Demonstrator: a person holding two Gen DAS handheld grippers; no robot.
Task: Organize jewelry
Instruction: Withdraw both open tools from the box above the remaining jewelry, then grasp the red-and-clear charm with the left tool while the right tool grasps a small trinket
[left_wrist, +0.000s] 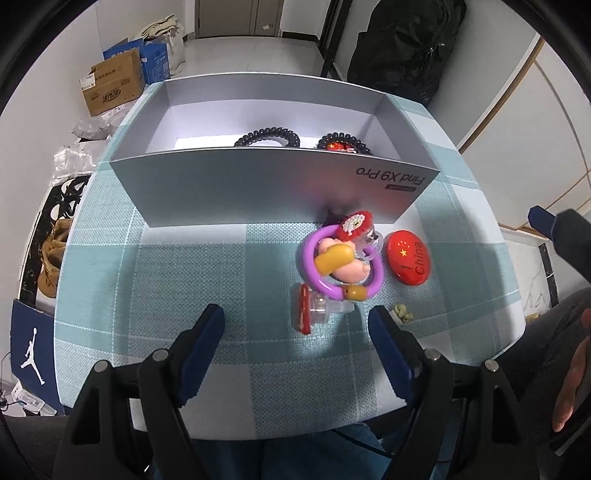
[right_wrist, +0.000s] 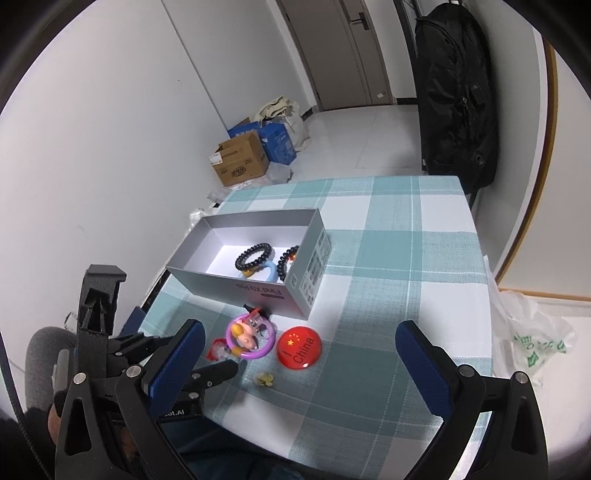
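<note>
A grey open box (left_wrist: 258, 184) (right_wrist: 255, 286) stands on the checked tablecloth with two black bead bracelets (left_wrist: 267, 136) (right_wrist: 253, 254) and a light blue ring (right_wrist: 267, 271) inside. In front of it lie a purple bangle (left_wrist: 338, 293) (right_wrist: 258, 352) around a pink figure, a red beaded clip (left_wrist: 352, 223), a clear red-topped piece (left_wrist: 312, 308) (right_wrist: 218, 349), a red "China" badge (left_wrist: 408, 262) (right_wrist: 299, 347) and a small yellowish trinket (left_wrist: 402, 314) (right_wrist: 266, 379). My left gripper (left_wrist: 297, 325) is open just before the pile. My right gripper (right_wrist: 301, 343) is open, higher, above the badge.
The table (right_wrist: 388, 240) has a teal and white cloth. Cardboard boxes (right_wrist: 243, 157) and bags sit on the floor behind it. A black bag (right_wrist: 454, 92) hangs at the right. A plastic bag (right_wrist: 532, 339) lies right of the table.
</note>
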